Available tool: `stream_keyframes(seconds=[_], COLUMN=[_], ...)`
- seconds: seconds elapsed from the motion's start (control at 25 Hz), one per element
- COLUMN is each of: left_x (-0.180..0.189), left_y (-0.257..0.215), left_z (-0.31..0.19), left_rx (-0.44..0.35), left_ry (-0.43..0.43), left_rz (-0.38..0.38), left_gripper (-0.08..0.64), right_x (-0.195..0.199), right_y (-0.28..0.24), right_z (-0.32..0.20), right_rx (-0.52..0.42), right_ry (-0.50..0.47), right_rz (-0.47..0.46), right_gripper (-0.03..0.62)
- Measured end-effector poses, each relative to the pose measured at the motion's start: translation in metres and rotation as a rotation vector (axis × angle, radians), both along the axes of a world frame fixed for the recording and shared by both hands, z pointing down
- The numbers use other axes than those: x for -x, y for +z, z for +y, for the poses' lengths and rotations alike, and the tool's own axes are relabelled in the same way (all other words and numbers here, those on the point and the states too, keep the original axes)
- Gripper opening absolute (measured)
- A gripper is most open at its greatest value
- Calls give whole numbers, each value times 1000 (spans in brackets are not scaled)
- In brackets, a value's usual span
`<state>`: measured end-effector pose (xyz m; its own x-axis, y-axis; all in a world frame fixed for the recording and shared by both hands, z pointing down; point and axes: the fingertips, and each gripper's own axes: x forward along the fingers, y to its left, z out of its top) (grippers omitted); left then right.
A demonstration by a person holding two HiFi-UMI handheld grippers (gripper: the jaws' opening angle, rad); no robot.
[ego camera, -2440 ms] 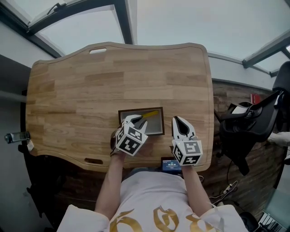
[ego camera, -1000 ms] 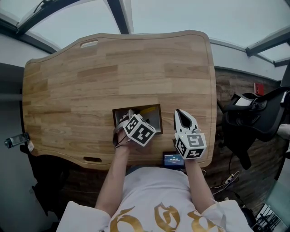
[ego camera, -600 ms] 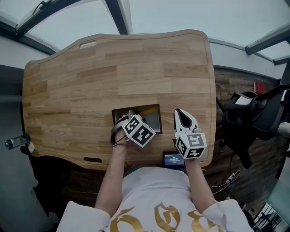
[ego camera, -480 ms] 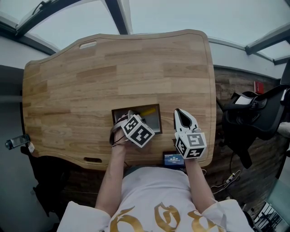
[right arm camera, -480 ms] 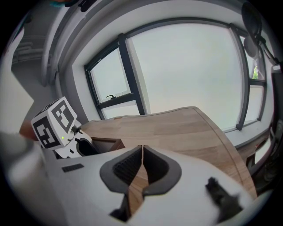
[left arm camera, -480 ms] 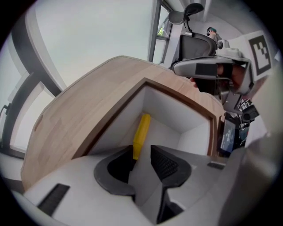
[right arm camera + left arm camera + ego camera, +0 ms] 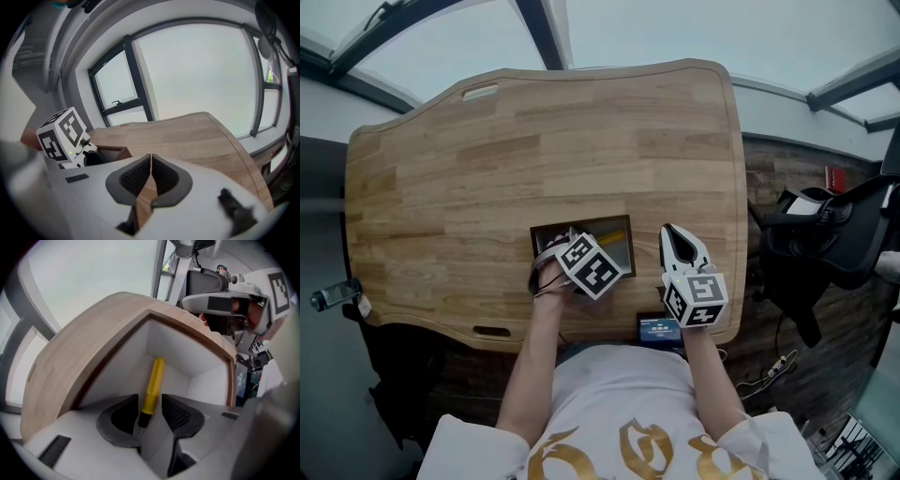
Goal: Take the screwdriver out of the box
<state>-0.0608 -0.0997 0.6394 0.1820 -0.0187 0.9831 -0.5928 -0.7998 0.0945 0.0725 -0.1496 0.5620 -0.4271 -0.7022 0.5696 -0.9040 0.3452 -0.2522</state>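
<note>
Now our left gripper (image 7: 151, 412) opening, yellow screwdriver (image 7: 153, 383) between jaws inside box (image 7: 173, 350); our right gripper (image 7: 150, 174) pressed together, empty, over tabletop (image 7: 187, 136).

Tool: a screwdriver (image 7: 152, 385) with a yellow, round plastic handle. One end is rounded and the other has a short black collar. The thin shaft past the collar is hard to make out.
Tool pose: lying flat, not lifted.
Tool place: on the white floor of the box. Its rounded end points toward a far inner corner, and the handle touches no wall.
Container: a shallow rectangular open-topped box (image 7: 581, 222) with a dark brown wooden rim and plain white inner walls and floor.
Container pose: upright, opening facing up.
Container place: on the light wooden tabletop (image 7: 534, 131), close to the edge nearest the person.
Contents: only the screwdriver shows inside.
</note>
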Motion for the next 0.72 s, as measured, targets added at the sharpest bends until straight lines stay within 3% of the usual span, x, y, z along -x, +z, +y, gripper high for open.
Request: stream_keyframes(seconds=[0.32,0.52,0.72], left_x=[-2,0,2], left_y=[5,7,8], left_z=[7,7,4], left_rx=[67,69,56], left_ry=[19,24,17], left_rz=[-1,-24,-52], left_gripper=[160,158,109], right_x=[0,0,1], right_y=[5,8,9], right_z=[-2,-5,-7], right_rx=[12,21,22], right_ry=[5,6,1], right_rz=[-5,-10,-9], right_gripper=[34,34,34])
